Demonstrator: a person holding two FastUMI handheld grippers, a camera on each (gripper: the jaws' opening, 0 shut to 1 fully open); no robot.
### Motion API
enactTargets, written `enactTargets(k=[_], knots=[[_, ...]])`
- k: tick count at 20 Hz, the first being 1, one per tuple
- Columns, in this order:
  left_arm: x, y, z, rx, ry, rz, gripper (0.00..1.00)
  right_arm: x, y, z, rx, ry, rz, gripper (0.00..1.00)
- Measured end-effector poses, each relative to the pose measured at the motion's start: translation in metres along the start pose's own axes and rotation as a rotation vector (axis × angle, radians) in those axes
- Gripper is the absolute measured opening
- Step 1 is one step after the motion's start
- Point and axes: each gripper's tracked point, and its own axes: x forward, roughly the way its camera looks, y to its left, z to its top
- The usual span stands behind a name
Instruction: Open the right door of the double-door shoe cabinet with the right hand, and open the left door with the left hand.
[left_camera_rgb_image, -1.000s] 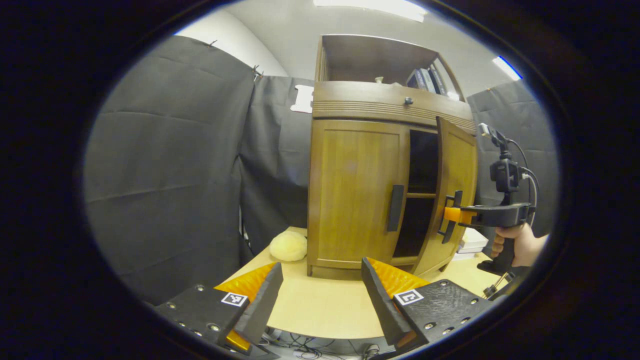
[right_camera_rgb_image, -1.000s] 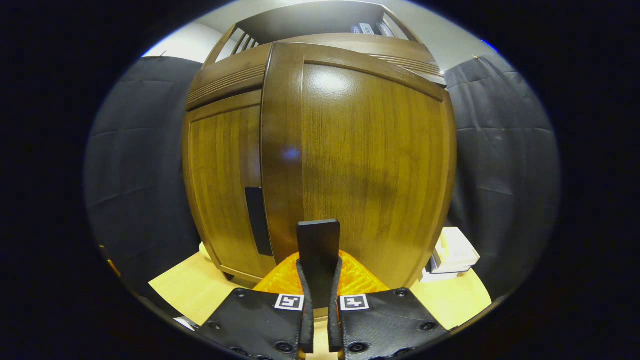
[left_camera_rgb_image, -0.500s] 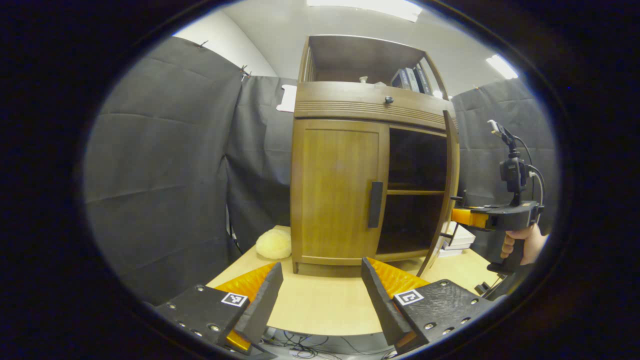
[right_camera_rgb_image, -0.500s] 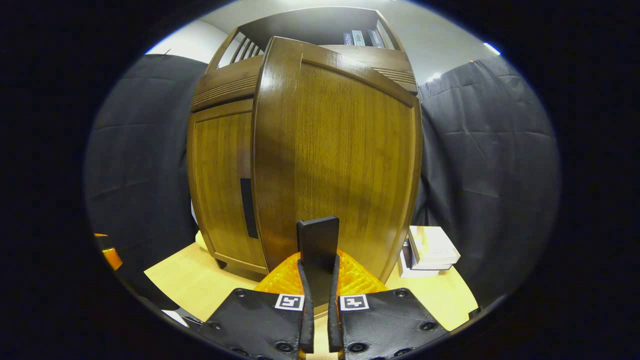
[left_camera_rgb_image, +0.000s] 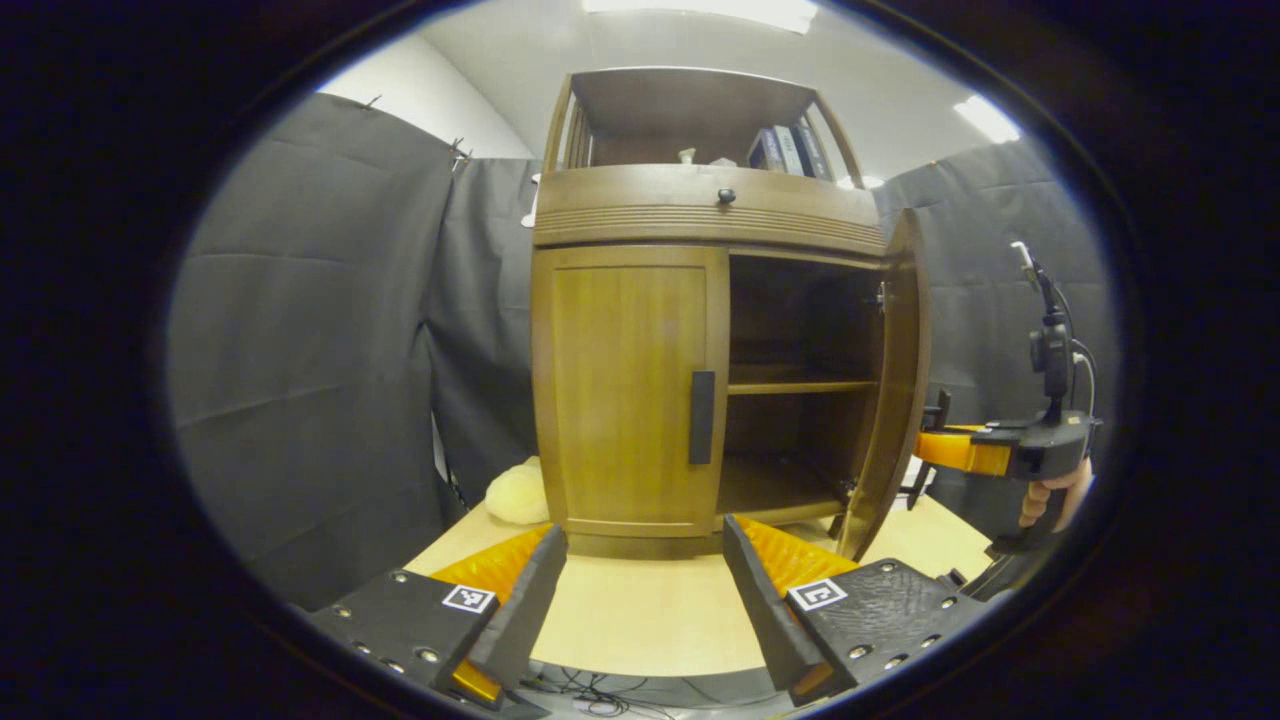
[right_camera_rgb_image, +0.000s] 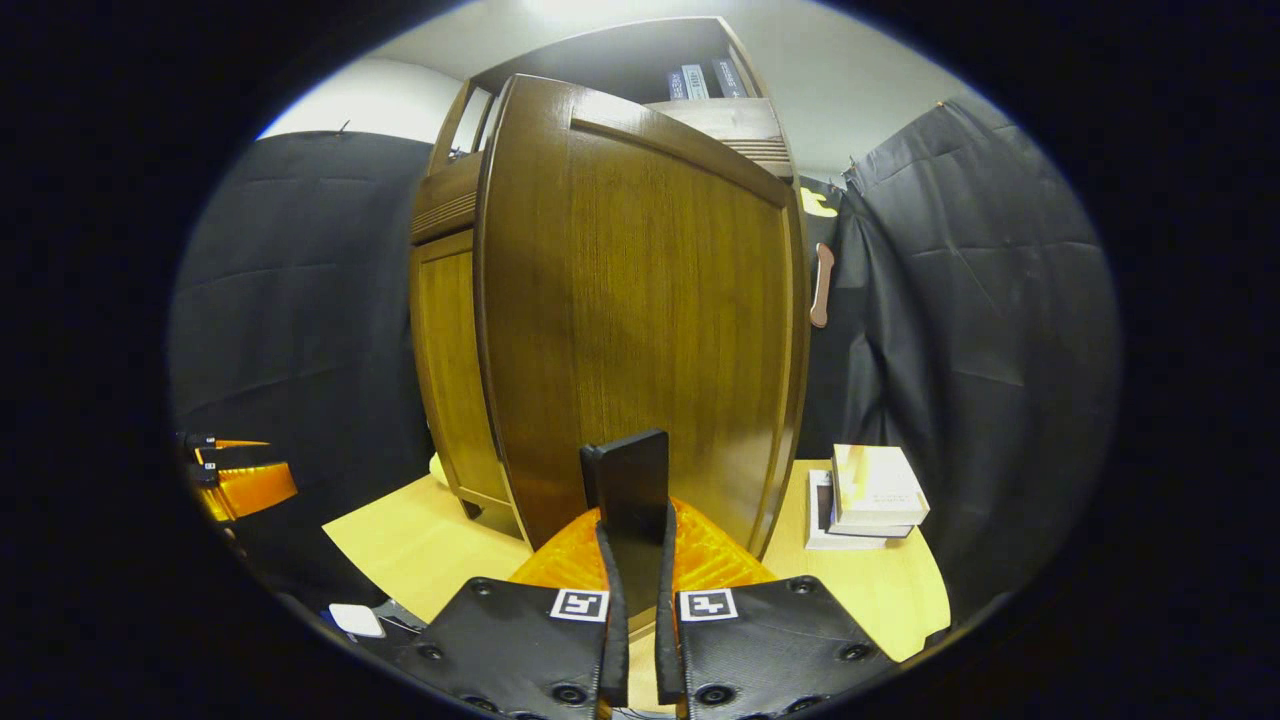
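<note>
A wooden shoe cabinet stands on a light table. Its right door is swung wide, baring dark shelves. Its left door is closed, and a dark vertical handle sits at its inner edge. My left gripper is open, low in front of the cabinet, nothing between its fingers. In the right gripper view the right door looms close, and my right gripper is shut on its dark handle. That right gripper and a hand appear in the left gripper view by the door's outer face.
A pale round soft object lies by the cabinet's left foot. A stack of books sits on the table right of the open door. Books stand on the top shelf. Black cloth walls surround the table.
The right door has swung from partly open to wide open, pulled by my right gripper. My left gripper's view has shifted so the cabinet sits more to the centre.
</note>
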Motion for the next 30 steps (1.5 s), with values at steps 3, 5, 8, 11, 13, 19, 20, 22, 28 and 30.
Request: enactTargets(k=[3,5,8,11,13,19,20,22,28,30], knots=[[0.004,-0.002,0.001,0.004,0.005,-0.002,0.92,-0.008,-0.01,-0.002,0.025,0.005,0.021,0.12],[0.004,-0.003,0.004,0.009,0.003,-0.009,0.92,-0.013,-0.017,-0.002,0.02,0.006,0.041,0.12],[0.005,-0.004,0.004,0.016,-0.003,-0.002,0.92,-0.018,-0.025,-0.004,0.016,0.011,0.082,0.09],[-0.004,-0.009,0.001,0.013,-0.01,0.028,0.92,-0.024,-0.035,-0.004,0.007,0.005,0.085,0.12],[-0.007,-0.009,-0.002,0.005,-0.012,0.047,0.92,-0.025,-0.041,-0.005,0.007,0.004,0.091,0.12],[-0.012,-0.012,-0.007,0.01,-0.006,0.106,0.92,-0.029,-0.06,-0.004,-0.008,-0.004,0.116,0.12],[-0.014,-0.013,-0.008,0.01,-0.004,0.118,0.92,-0.029,-0.062,-0.005,-0.006,-0.007,0.118,0.12],[-0.022,-0.018,-0.011,0.001,0.0,0.138,0.92,-0.03,-0.067,-0.003,-0.005,-0.013,0.121,0.12],[-0.051,-0.03,-0.014,0.005,0.006,0.197,0.92,-0.029,-0.092,-0.004,0.006,-0.027,0.101,0.08],[-0.058,-0.033,-0.016,0.004,0.007,0.206,0.92,-0.03,-0.092,-0.003,0.034,-0.029,0.106,0.08]])
